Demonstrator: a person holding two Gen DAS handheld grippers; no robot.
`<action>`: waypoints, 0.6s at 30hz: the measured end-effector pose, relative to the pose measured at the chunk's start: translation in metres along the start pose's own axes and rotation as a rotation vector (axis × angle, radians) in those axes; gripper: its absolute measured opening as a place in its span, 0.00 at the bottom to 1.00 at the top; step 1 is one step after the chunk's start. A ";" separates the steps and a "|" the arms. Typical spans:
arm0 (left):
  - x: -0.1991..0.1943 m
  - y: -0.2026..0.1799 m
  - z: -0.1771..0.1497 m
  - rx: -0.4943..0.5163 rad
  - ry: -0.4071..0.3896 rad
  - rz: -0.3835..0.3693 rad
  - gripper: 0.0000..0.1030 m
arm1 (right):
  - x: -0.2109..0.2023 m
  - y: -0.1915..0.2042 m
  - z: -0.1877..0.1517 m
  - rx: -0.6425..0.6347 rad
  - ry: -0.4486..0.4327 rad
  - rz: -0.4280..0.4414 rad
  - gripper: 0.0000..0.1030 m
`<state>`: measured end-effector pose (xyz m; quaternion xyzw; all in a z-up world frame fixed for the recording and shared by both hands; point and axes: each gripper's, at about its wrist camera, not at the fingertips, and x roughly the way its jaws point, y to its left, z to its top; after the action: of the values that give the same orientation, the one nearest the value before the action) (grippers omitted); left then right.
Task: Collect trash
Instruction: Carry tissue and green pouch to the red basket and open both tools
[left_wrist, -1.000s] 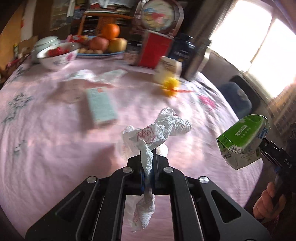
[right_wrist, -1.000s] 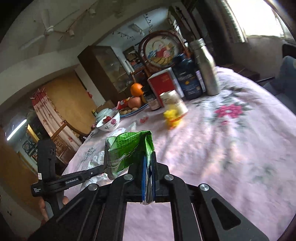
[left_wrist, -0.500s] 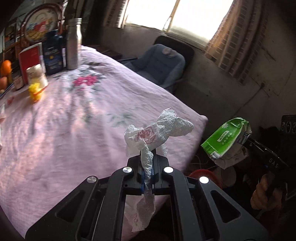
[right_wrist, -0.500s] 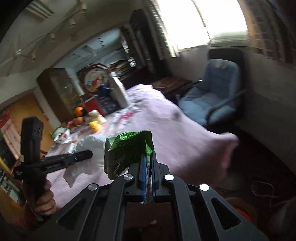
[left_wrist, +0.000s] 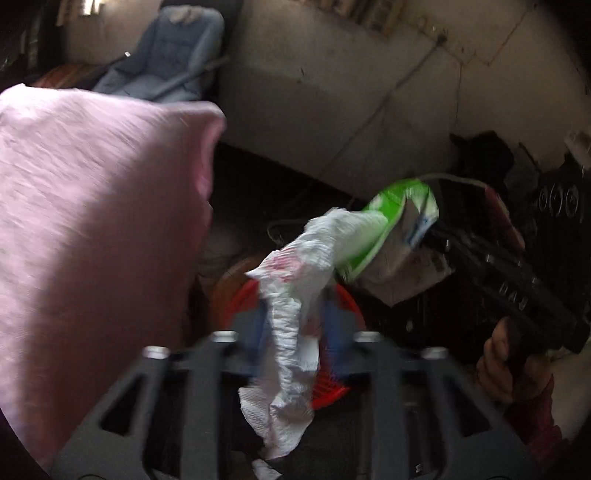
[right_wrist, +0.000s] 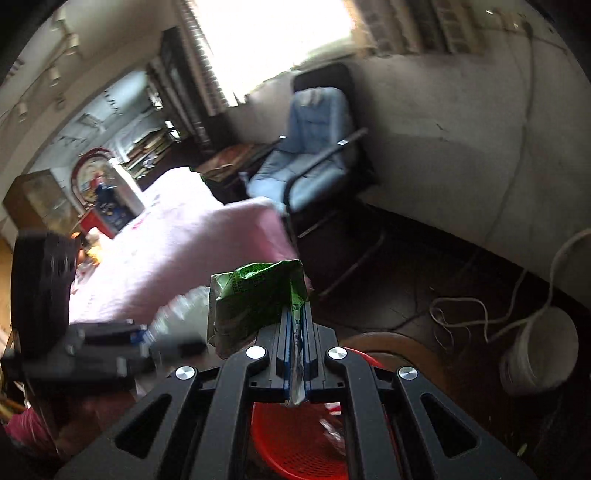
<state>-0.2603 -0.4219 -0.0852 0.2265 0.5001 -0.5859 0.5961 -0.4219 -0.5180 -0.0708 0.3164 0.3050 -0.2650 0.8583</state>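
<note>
One pink-clothed surface (left_wrist: 92, 229) is filling the space to the left of the left gripper's jaws; in the right wrist view the same surface (right_wrist: 177, 251) is lying ahead and to the left of the right gripper's jaws. One blue-cushioned chair (right_wrist: 314, 147) is standing well beyond the right jaws, against the wall. One red mesh basket (right_wrist: 295, 435) is sitting directly below the right jaws, and in the left wrist view its rim (left_wrist: 347, 299) is showing just behind and below the left jaws. One white bucket (right_wrist: 539, 350) is resting on the floor to the right of the right jaws, with a pale cord looping beside it.

The right gripper (right_wrist: 294, 332) is clamping one crumpled green carton (right_wrist: 258, 295): its jaws are pressed nearly together on the carton's flattened edge, and the carton's body is sticking up ahead of them. The left gripper (left_wrist: 295, 325) is blurred, with its jaws standing apart on either side of one white crumpled tissue (left_wrist: 295, 295). The tissue is hanging in the gap and rising ahead of the jaws; whether either finger is touching it I cannot tell. In the left wrist view the carton (left_wrist: 399, 206) is sitting just beyond the tissue's far end, overlapping it.
</note>
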 end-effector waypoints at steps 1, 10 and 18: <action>0.008 -0.002 -0.004 0.000 0.016 0.008 0.81 | 0.001 -0.008 -0.003 0.015 0.002 -0.005 0.05; 0.007 0.006 -0.018 0.035 0.023 0.068 0.89 | 0.015 -0.018 -0.015 0.010 0.055 -0.001 0.05; -0.035 0.023 -0.018 0.010 -0.084 0.192 0.90 | 0.015 0.010 -0.027 -0.107 0.085 -0.045 0.69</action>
<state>-0.2385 -0.3852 -0.0699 0.2514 0.4479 -0.5375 0.6688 -0.4147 -0.4963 -0.0938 0.2740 0.3619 -0.2539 0.8541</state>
